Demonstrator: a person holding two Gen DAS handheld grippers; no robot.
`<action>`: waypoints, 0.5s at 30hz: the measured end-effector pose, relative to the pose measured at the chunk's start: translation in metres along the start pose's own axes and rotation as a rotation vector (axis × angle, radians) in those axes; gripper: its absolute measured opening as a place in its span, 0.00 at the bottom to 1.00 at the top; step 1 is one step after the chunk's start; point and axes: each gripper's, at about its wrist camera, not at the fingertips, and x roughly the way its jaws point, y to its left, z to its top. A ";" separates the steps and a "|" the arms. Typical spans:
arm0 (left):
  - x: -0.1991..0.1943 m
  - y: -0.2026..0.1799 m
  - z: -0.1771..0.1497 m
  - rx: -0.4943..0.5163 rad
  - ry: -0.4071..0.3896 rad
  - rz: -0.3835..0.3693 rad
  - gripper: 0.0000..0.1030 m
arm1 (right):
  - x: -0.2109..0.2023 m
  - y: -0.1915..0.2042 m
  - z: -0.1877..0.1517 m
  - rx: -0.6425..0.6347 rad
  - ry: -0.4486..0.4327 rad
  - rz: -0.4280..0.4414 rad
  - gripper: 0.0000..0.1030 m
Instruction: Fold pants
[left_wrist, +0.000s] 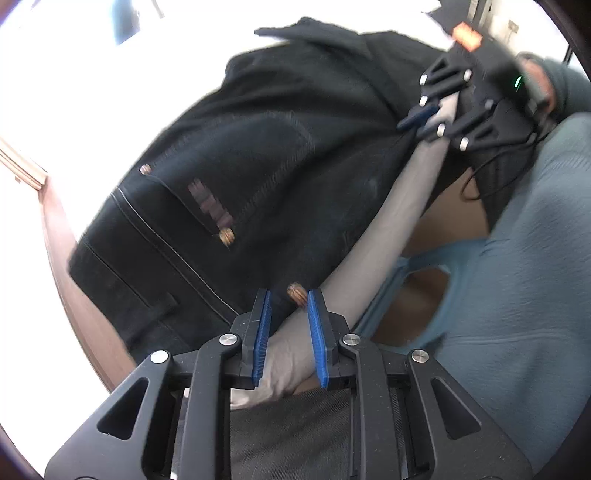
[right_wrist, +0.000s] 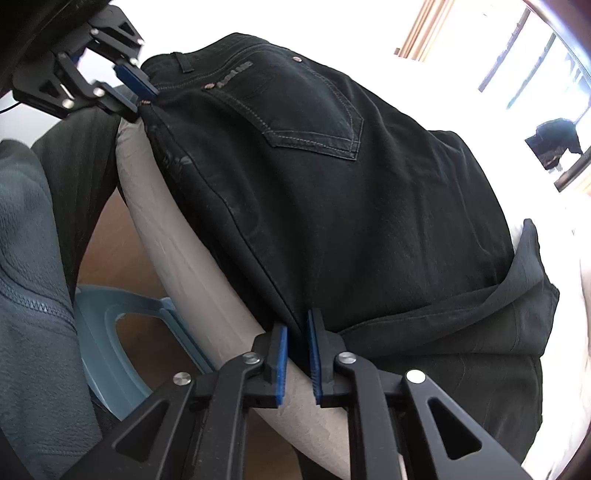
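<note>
Black pants (right_wrist: 332, 192) lie folded lengthwise on a pale bed (right_wrist: 192, 266), back pocket up, their long edge running along the bed's near rim. The waistband sits at the left gripper's end, and a loose fold of leg fabric lies across the far side near the right gripper.

Left gripper (left_wrist: 288, 325): jaws slightly apart, hanging over the waistband corner. A rivet and the bed edge show in the gap; the pads do not appear to press on cloth.

Right gripper (right_wrist: 297, 354): jaws slightly apart, straddling the pants' edge where it meets the rim. No pinch is evident.

Judgement: both tools stand at opposite ends of the same long edge, consistent with letting go of a fold that has been laid flat.

Limits: the left view is motion-blurred, so contact at the waistband cannot be confirmed. The leg ends are cut off from view. The bed's far surface is washed out by window glare.
</note>
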 end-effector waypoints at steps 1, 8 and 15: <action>-0.008 0.003 0.006 -0.010 -0.012 -0.013 0.19 | -0.003 -0.002 0.001 0.012 -0.007 0.020 0.22; -0.007 0.026 0.069 -0.131 -0.140 0.003 0.20 | 0.000 -0.015 0.001 0.084 -0.038 0.070 0.47; 0.074 0.011 0.143 -0.221 -0.116 -0.108 0.20 | -0.019 -0.049 -0.007 0.257 -0.113 0.154 0.54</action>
